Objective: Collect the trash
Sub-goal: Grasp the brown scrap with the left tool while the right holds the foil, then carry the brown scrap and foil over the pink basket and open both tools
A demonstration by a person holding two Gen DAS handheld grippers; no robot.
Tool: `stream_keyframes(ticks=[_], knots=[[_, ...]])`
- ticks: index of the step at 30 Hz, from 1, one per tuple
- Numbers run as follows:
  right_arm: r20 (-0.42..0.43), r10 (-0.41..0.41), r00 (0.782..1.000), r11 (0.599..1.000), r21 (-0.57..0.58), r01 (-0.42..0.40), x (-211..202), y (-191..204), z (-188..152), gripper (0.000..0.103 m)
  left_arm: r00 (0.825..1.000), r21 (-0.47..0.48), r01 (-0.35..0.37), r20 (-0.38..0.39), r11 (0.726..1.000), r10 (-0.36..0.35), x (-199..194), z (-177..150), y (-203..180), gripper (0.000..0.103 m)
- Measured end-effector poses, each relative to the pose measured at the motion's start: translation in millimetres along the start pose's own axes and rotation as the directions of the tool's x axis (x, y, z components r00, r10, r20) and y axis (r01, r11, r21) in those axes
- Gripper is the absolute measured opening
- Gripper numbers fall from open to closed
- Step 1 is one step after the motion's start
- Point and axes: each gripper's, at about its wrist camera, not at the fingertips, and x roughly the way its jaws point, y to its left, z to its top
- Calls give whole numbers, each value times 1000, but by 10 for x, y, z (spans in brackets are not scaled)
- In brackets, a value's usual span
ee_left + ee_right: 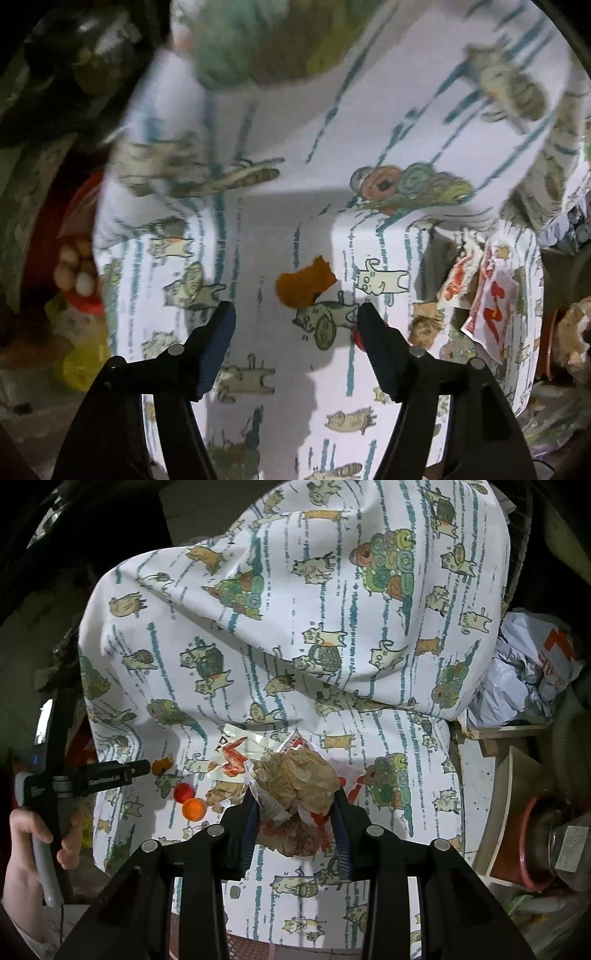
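In the left wrist view my left gripper is open and empty, just short of an orange peel scrap on the cat-print cloth. A red cap peeks beside its right finger. Printed wrappers lie to the right. In the right wrist view my right gripper is shut on a crumpled brown paper wad with wrapper under it. The left gripper shows at left, next to the peel. A red cap and an orange cap lie close by.
The cloth drapes over a tall shape behind. A white plastic bag, wooden boards and a red pot crowd the right. A yellow bag lies at the left.
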Motion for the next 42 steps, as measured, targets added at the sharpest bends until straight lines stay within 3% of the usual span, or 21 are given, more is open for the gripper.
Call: stream_keyframes(ticks=[6, 9, 13, 15, 18, 29, 31, 34, 37, 42], knots=[[-12, -19, 1000, 1000, 15, 19, 80, -82, 56, 38, 997, 131, -68, -29, 989, 73, 331, 102, -123, 67], [-17, -27, 999, 999, 23, 27, 116, -108, 71, 38, 997, 168, -57, -47, 984, 66, 452, 121, -92, 65], [-23, -32, 999, 999, 23, 33, 159, -106, 98, 38, 997, 189, -62, -27, 980, 68, 413, 150, -109, 31], [-24, -34, 999, 999, 22, 35, 171, -95, 103, 38, 998, 176, -35, -45, 984, 44, 409, 172, -94, 31], [-25, -35, 999, 999, 20, 35, 176, -83, 100, 38, 997, 162, -53, -46, 985, 61, 395, 174, -72, 31], [13, -14, 1000, 1000, 26, 14, 4, -73, 64, 38, 993, 152, -83, 101, 985, 68, -426, -60, -110, 31], [31, -41, 999, 999, 14, 40, -65, -46, 51, 38, 990, 164, -76, 127, 984, 55, -577, -118, -170, 31], [102, -24, 994, 998, -52, 30, -352, 101, 2, 38, 981, 218, -111, 182, 970, 71, -806, -249, -382, 31], [163, 5, 987, 998, -58, 4, -675, 200, -39, 38, 976, 239, -93, 212, 967, 41, -1084, -343, -526, 31], [260, 70, 963, 996, -72, -53, -1272, 387, -102, 38, 943, 232, -87, 331, 969, 5, -1820, -607, -553, 31]])
